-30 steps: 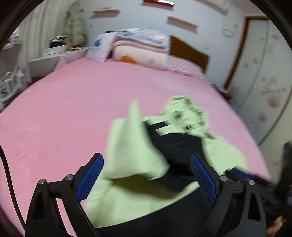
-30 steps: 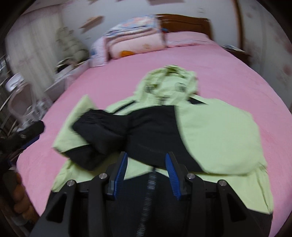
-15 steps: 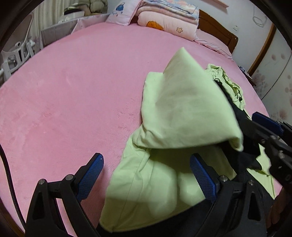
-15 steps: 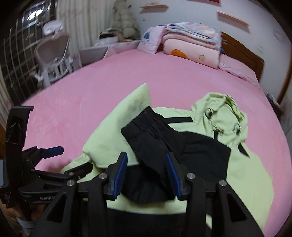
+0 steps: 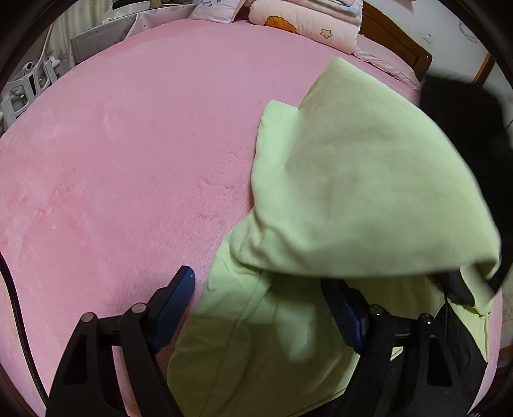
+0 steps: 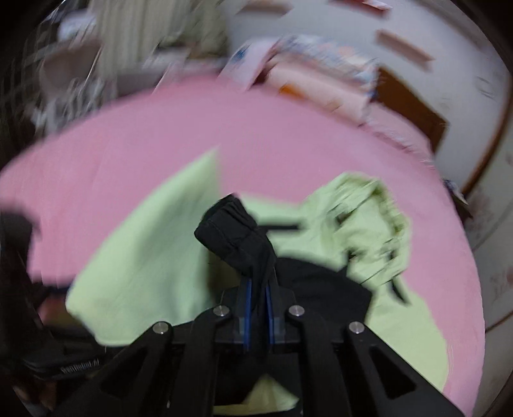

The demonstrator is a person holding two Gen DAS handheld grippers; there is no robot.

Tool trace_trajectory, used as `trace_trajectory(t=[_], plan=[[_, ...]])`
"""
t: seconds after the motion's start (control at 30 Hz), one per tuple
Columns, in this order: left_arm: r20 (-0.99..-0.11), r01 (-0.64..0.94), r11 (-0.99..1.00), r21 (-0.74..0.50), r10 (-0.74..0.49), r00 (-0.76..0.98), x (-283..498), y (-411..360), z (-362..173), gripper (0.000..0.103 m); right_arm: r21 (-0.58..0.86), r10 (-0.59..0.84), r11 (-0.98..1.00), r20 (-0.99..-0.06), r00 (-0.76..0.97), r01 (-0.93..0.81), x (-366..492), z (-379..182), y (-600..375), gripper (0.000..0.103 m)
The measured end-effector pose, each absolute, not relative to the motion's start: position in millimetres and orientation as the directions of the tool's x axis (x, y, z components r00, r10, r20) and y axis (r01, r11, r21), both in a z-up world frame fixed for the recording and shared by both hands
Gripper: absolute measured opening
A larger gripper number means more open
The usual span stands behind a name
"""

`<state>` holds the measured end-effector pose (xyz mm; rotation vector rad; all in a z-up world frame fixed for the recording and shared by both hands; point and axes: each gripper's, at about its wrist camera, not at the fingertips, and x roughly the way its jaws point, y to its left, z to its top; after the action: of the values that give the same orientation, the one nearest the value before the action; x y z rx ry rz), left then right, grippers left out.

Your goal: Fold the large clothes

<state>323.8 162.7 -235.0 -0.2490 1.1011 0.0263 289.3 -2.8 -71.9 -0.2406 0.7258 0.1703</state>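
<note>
The bed (image 5: 134, 154) wears a pink cover of soft, matt plush with a short brushed nap. The jacket (image 5: 362, 192) is smooth matt cloth, pale green with black panels. Its black cuff (image 6: 229, 229) looks ribbed. The headboard (image 5: 394, 45) is glossy brown wood. The folded quilts (image 5: 307, 24) look padded cotton.

Soft, even indoor light, kinda dim. Left wrist view is mostly sharp, with a dark shadow under the lifted fabric at lower centre. Right wrist view is smeared with motion blur, worst along the top. Both have heavy fisheye bending and black corners.
</note>
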Motion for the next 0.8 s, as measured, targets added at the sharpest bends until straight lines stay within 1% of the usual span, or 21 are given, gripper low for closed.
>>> trace_trajectory(t=[0.1,0.13,0.17,0.2,0.27,0.33,0.37,0.43,0.53,0.67,0.7,0.73,0.8], plan=[[-0.889,-0.147,0.972,-0.181,-0.098,0.448,322.5,161.2,-237.5,0.080,-0.083,0.011,0.994,-0.579,0.815,-0.073,285.5,-39.5,-60.6,0.006],[-0.890,-0.146,0.973,-0.178,-0.096,0.446,322.0,160.1,-238.4,0.080,-0.057,-0.023,0.998,-0.564,0.825,-0.011,284.1,-35.4,-82.3,0.007],[-0.891,-0.144,0.974,-0.173,-0.092,0.445,321.8,158.4,-239.1,0.080,-0.026,-0.065,0.998,-0.570,0.819,0.061,283.1,-37.4,-109.7,0.007],[-0.892,-0.141,0.976,-0.167,-0.089,0.444,321.1,156.6,-238.9,0.080,-0.001,-0.084,0.995,-0.589,0.804,0.103,283.5,-43.4,-128.5,0.008],[-0.894,-0.133,0.980,-0.148,-0.075,0.441,320.8,152.5,-239.0,0.080,0.055,-0.094,0.983,-0.664,0.742,0.174,283.3,-67.7,-166.3,0.012],[-0.896,-0.125,0.984,-0.131,-0.063,0.440,321.1,146.6,-237.6,0.080,0.088,-0.080,0.972,-0.752,0.654,0.220,280.9,-104.2,-194.8,0.022],[-0.897,-0.120,0.984,-0.129,-0.064,0.437,320.2,143.8,-234.8,0.080,0.078,-0.083,0.967,-0.803,0.590,0.243,278.8,-125.6,-205.9,0.024],[-0.898,-0.109,0.985,-0.134,-0.074,0.433,315.4,141.5,-234.6,0.080,0.116,-0.039,0.959,-0.850,0.526,0.257,270.0,-150.4,-220.4,0.024],[-0.891,-0.067,0.986,-0.151,-0.106,0.442,306.7,144.5,-220.3,0.080,0.182,0.009,0.945,-0.847,0.531,0.273,250.3,-155.2,-234.6,0.024],[-0.848,0.005,0.982,-0.190,-0.167,0.502,292.2,149.1,-184.7,0.080,0.236,0.039,0.930,-0.824,0.565,0.281,229.4,-135.5,-253.4,0.026],[-0.839,0.015,0.981,-0.194,-0.174,0.515,293.4,151.1,-176.9,0.080,0.243,0.040,0.930,-0.814,0.580,0.277,225.7,-129.5,-257.2,0.029],[-0.833,0.019,0.981,-0.195,-0.176,0.525,297.1,153.1,-171.1,0.080,0.238,0.033,0.932,-0.809,0.587,0.275,225.9,-125.5,-257.7,0.038],[-0.824,0.024,0.980,-0.198,-0.179,0.538,314.4,154.8,-163.8,0.080,0.206,0.006,0.941,-0.802,0.597,0.267,234.5,-120.9,-263.0,0.050]])
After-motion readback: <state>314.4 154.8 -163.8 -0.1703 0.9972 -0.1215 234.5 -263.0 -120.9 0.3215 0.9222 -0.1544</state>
